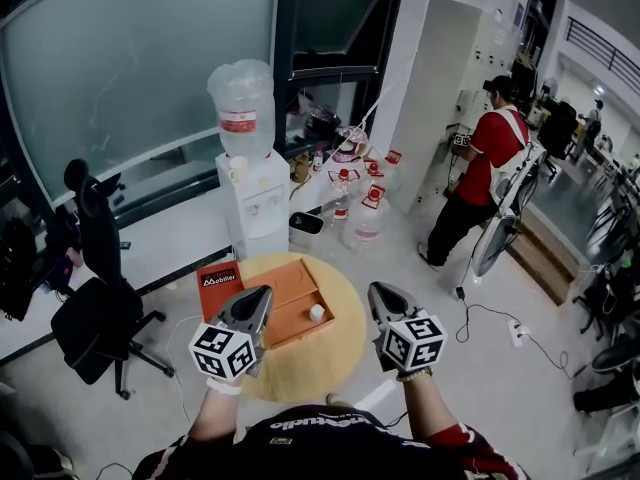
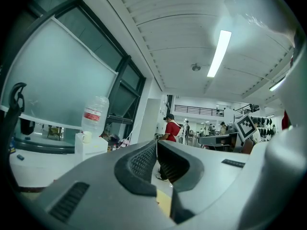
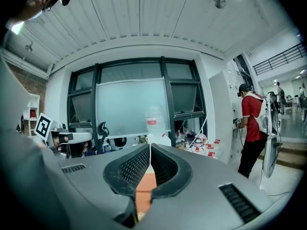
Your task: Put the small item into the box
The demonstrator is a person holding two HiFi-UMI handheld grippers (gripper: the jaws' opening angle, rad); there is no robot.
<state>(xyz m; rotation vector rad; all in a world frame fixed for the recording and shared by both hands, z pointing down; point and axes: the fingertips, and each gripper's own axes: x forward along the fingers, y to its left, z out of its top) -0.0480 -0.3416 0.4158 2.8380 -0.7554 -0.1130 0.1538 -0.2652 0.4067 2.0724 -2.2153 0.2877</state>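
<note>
Now we hold both grippers clenched and empty: our left gripper (image 1: 264, 294) at the near-left side of the box (image 1: 285, 286), our right gripper (image 1: 377, 290) just right of the box. 1 small white item (image 1: 317, 312) lies inside the box, toward its right end.

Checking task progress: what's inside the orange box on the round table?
One small white item lies in the orange box, toward its right end. The rest that shows is bare. The left tool covers the box's near-left corner, so that part can't be seen.
</note>
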